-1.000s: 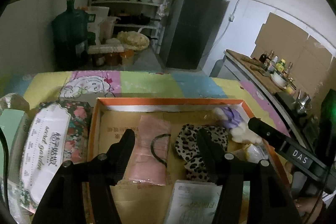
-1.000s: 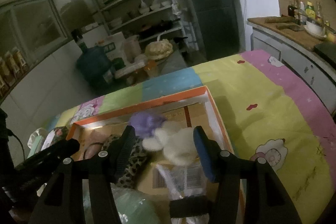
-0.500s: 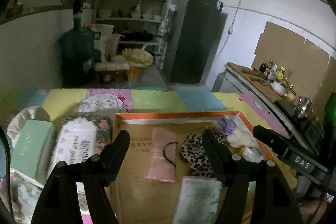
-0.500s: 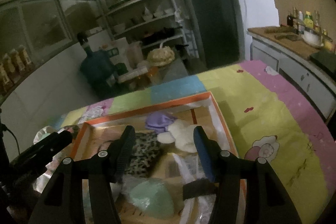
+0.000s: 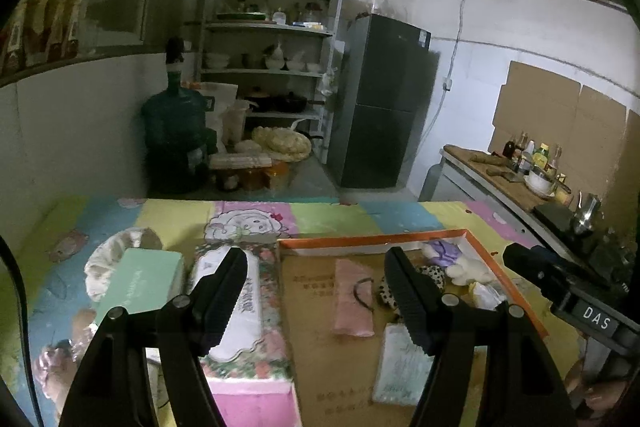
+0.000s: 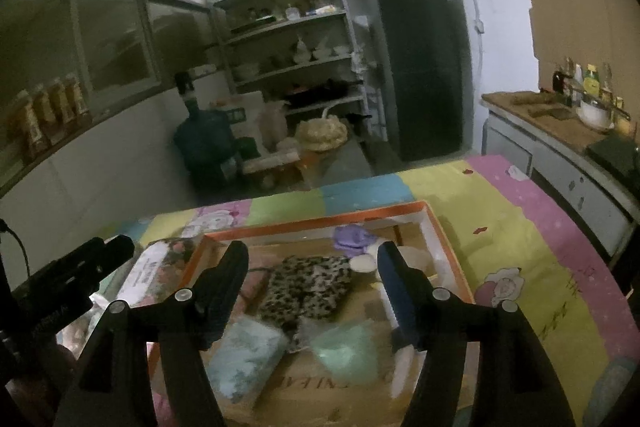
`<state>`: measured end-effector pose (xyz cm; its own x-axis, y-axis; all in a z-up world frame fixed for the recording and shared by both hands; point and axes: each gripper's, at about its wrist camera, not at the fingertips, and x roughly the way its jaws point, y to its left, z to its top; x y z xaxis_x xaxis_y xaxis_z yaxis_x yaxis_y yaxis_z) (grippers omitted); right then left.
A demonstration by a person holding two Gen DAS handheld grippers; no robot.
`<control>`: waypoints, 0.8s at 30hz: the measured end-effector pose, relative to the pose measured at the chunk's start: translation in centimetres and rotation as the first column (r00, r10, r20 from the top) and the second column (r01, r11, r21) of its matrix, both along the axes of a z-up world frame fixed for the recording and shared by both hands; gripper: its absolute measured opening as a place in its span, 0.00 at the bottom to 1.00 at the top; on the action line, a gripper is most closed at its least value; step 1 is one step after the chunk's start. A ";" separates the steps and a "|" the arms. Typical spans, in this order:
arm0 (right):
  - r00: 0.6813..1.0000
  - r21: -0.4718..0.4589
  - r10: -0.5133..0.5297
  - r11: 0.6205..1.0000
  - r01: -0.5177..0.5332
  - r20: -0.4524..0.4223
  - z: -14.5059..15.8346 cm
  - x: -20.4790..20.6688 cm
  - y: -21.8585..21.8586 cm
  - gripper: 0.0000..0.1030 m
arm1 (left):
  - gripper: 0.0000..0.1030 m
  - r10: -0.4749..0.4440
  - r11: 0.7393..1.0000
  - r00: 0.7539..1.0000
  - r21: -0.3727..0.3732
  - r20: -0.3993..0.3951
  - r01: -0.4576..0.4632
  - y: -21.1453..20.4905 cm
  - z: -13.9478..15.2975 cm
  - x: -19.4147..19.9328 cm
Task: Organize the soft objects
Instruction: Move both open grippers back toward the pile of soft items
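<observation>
An orange-rimmed cardboard tray (image 5: 372, 239) lies on the colourful mat. It holds a pink cloth (image 5: 353, 301), a leopard-print piece (image 6: 310, 285), a purple item (image 6: 352, 237), a white plush (image 5: 464, 269) and pale green packets (image 6: 244, 357). A floral tissue pack (image 5: 250, 315) and a mint-green box (image 5: 140, 281) lie left of the tray. My left gripper (image 5: 316, 291) is open and empty above the tray's left edge. My right gripper (image 6: 312, 287) is open and empty above the leopard piece.
A white bag (image 5: 116, 253) sits behind the mint box. Beyond the mat stand a green water jug (image 5: 174, 131), shelves (image 5: 272, 67), a dark fridge (image 5: 380, 103) and a counter with bottles (image 5: 516, 163) at right.
Both grippers have pulled back and risen from the tray, so more of the mat and room shows. The left view has swung left, bringing the mint box into sight. Both stay open.
</observation>
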<state>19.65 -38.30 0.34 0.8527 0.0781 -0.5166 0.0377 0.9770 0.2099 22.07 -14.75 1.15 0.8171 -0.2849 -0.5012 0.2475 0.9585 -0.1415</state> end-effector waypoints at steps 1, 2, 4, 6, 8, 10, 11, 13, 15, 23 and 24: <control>1.000 0.000 0.003 1.000 -0.003 0.002 0.1 -0.1 0.3 0.67 | 0.69 -0.004 1.000 1.000 -0.008 -0.004 0.004 0.3 0.1 -0.2; 1.000 0.000 0.006 1.000 -0.006 0.004 0.2 -0.3 0.6 0.67 | 0.69 -0.007 1.000 1.000 -0.013 -0.004 0.007 0.6 0.2 -0.5; 1.000 0.000 0.009 1.000 -0.009 0.007 0.4 -0.7 1.2 0.67 | 0.69 -0.008 1.000 1.000 -0.011 0.005 0.008 1.0 0.4 -0.8; 1.000 -0.001 0.011 1.000 -0.011 0.010 0.6 -0.9 1.8 0.71 | 0.69 -0.013 1.000 1.000 -0.005 0.021 0.014 1.5 0.7 -1.4; 1.000 -0.006 0.014 1.000 -0.014 0.014 0.9 -1.3 2.6 0.72 | 0.69 -0.016 1.000 0.999 0.003 0.039 0.016 1.9 1.0 -2.0; 1.000 -0.010 0.022 1.000 -0.022 0.016 1.1 -1.6 3.3 0.72 | 0.69 -0.012 1.000 0.998 0.015 0.058 0.011 2.5 1.2 -2.6; 0.999 -0.012 0.027 1.000 -0.027 0.017 1.1 -1.8 3.7 0.72 | 0.69 -0.008 1.000 0.998 0.020 0.064 0.007 2.5 1.3 -2.9; 0.999 -0.013 0.035 0.999 -0.035 0.019 1.2 -2.2 4.5 0.72 | 0.69 0.001 1.000 0.997 0.020 0.073 -0.003 3.3 1.3 -3.4; 0.999 -0.013 0.045 0.999 -0.045 0.021 1.2 -2.6 5.4 0.72 | 0.69 0.006 1.000 0.997 0.012 0.074 -0.007 4.2 1.4 -3.8; 0.995 -0.022 0.091 0.996 -0.090 0.036 1.8 -4.1 8.5 0.72 | 0.69 0.065 0.998 0.994 0.009 0.089 -0.066 8.3 1.6 -5.4; 0.995 -0.022 0.097 0.995 -0.096 0.039 1.9 -4.2 9.0 0.72 | 0.69 0.075 0.997 0.993 0.008 0.092 -0.076 8.8 1.7 -5.6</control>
